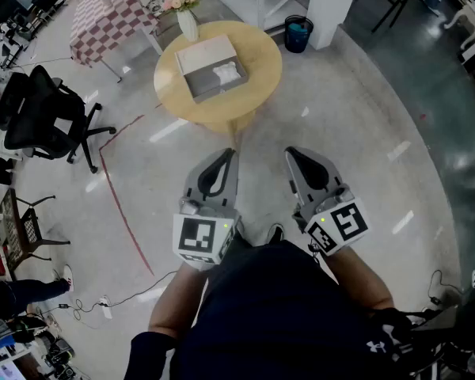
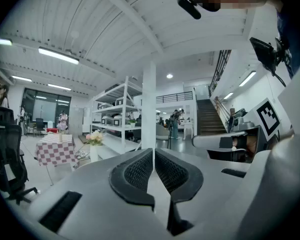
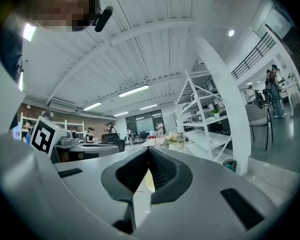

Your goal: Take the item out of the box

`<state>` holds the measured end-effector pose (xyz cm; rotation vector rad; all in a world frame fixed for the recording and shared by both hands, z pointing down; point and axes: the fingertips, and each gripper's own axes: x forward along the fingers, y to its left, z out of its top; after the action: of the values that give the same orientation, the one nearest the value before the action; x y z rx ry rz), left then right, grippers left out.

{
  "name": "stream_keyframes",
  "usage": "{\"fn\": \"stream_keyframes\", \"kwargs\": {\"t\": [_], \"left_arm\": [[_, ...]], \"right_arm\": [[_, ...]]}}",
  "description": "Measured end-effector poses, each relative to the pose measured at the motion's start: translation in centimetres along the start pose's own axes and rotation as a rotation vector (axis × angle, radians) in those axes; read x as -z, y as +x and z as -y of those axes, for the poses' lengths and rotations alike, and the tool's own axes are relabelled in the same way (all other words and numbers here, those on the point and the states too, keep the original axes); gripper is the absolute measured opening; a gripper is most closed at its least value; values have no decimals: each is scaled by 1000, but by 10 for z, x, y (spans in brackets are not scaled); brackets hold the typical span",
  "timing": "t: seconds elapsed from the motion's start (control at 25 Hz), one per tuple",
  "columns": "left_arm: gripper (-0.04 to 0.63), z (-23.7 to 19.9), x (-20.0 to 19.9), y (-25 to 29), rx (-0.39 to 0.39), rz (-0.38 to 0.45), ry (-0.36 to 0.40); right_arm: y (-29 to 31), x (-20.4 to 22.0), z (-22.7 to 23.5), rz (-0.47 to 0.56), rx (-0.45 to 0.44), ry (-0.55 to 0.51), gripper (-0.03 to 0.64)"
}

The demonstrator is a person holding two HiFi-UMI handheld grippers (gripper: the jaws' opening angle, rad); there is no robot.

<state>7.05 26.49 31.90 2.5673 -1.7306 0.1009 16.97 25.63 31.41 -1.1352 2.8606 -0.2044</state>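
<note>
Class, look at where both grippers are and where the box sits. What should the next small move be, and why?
Probably step toward the round table and carry both grippers forward. The open box, with a white item inside, lies on it, well ahead of the left gripper and right gripper, which are shut, empty and held near the body.

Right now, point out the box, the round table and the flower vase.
box (image 1: 199, 58), head view, its pale left half
round table (image 1: 267, 63), head view, bare right side
flower vase (image 1: 188, 24), head view, white body
</note>
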Motion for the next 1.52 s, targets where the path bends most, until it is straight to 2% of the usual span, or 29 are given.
{"fn": "stream_keyframes", "kwargs": {"t": [0.16, 0.72, 1.2, 1.52], "left_arm": [[28, -15, 6, -9, 13, -39, 22], [28, -66, 10, -20, 38, -31, 5], [28, -137, 28, -22, 95, -50, -47], [28, -155, 34, -24, 114, -45, -73]], "right_arm": [[11, 1, -9, -7, 7, -5, 11], [47, 6, -24, -4, 71, 25, 12], [100, 19, -45, -39, 160, 25, 12], [110, 30, -54, -79, 186, 31, 12]]}}
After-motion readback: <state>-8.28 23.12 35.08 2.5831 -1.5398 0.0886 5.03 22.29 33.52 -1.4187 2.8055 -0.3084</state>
